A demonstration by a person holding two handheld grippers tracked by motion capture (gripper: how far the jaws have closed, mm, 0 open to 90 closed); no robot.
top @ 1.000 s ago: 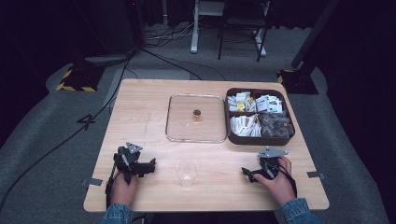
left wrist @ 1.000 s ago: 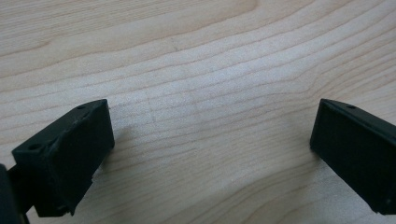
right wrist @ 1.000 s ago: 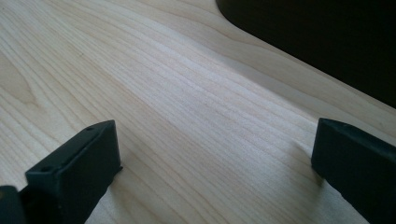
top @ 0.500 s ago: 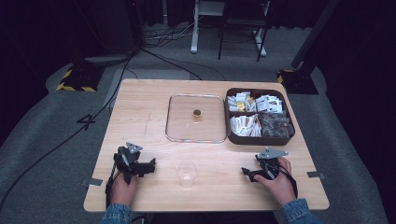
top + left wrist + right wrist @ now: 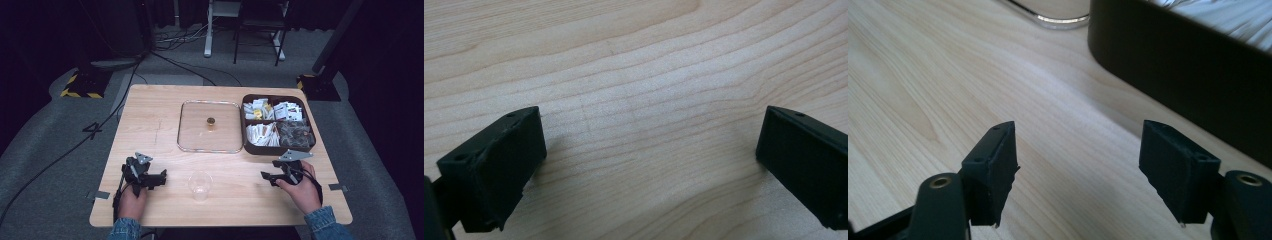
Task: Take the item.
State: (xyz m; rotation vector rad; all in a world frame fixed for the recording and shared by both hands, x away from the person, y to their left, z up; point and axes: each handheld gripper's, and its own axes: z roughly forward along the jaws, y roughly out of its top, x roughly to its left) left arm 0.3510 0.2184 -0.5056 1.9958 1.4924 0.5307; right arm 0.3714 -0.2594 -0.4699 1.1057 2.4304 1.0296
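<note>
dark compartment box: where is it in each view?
High view: the dark compartment box sits at the table's far right, beside the clear lid.
Left gripper view: not in it; bare wooden table between open jaws.
Right gripper view: its dark wall at upper right, beyond the open jaws.
Shared landmark: the table's pale wood grain.

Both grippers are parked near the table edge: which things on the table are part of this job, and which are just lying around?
Likely part of the job:
clear plastic cup
compartment box of packets
clear lid
left gripper, open
right gripper, open

Just lying about:
floor cables
chair legs
tape marks
</note>
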